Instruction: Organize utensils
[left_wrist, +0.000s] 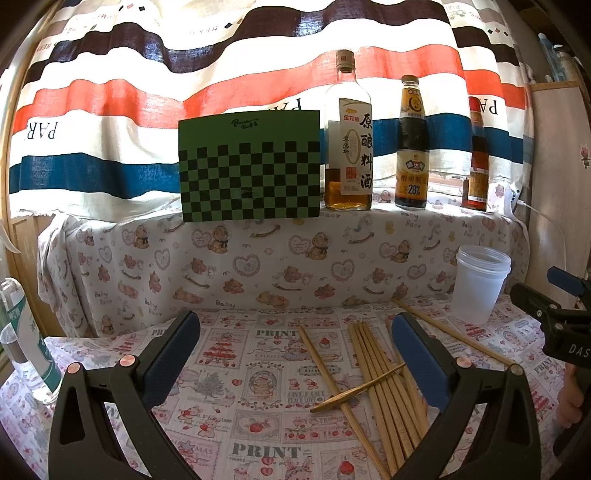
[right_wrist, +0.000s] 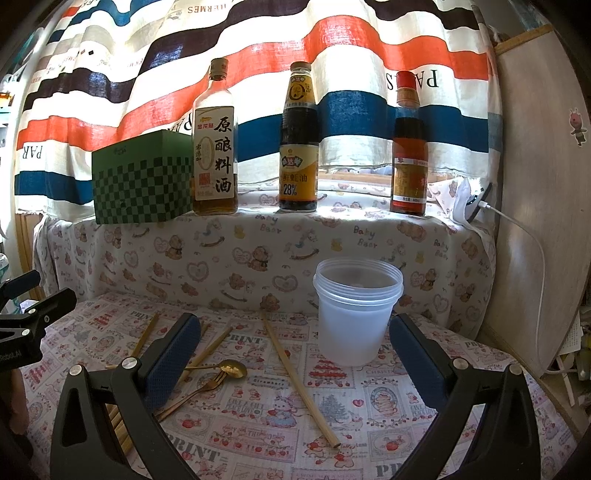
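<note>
Both grippers are hovering wide open above the table (right_wrist: 369, 435), holding nothing. Left gripper (left_wrist: 295, 354) is hanging over the patterned cloth with its blue-padded fingers (left_wrist: 173, 354) spread far apart; the bundle of chopsticks (left_wrist: 384, 384) is lying between them, closer to the right-side finger, which is partly covering the far edge of the bundle. One single chopstick (left_wrist: 332, 391) is lying apart to the left of the bundle, slanting toward the camera, and a gold utensil (left_wrist: 354, 391) is resting across both it and the bundle. Another lone chopstick (left_wrist: 454, 332) is stretching beyond the right-side finger, passing near the base of the translucent plastic cup (left_wrist: 480, 284), which is standing upright ahead and to the right of this gripper.

Right gripper (right_wrist: 295, 354) is facing the same cup (right_wrist: 354, 314), which is standing upright just inside its right-side finger. One chopstick (right_wrist: 299, 380) is lying diagonally between the fingers, left of the cup and not touching it. A gold spoon (right_wrist: 229, 369) and a gold fork (right_wrist: 195, 395) are lying just beside the left-side finger, with more chopsticks (right_wrist: 210, 350) partly hidden behind it. Three bottles (right_wrist: 299, 140) and a green checkered box (right_wrist: 144, 184) are standing on the cloth-covered ledge behind.
</note>
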